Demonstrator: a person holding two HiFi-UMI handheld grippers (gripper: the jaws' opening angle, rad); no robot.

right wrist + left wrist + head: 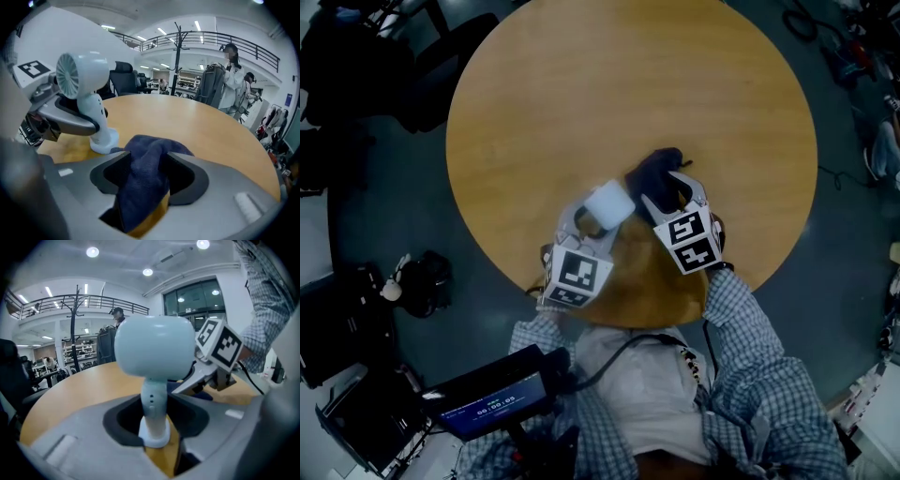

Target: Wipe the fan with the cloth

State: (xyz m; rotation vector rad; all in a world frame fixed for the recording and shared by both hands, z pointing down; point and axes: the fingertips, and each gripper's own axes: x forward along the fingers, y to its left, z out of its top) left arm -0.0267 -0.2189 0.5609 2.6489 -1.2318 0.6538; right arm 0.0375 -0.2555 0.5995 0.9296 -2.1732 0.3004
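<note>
A small white fan stands upright on the round wooden table near its front edge. My left gripper is shut on the fan's stem, with the round head above the jaws. Just right of the fan, a dark blue cloth lies bunched on the table. My right gripper is open around it. In the right gripper view the cloth drapes loosely between the wide jaws, with gaps on both sides. The fan and the left gripper show at that view's left.
Dark chairs stand past the table's far left edge. A device with a lit screen sits below the person's left arm. Cables lie on the floor at the right. People stand far behind the table.
</note>
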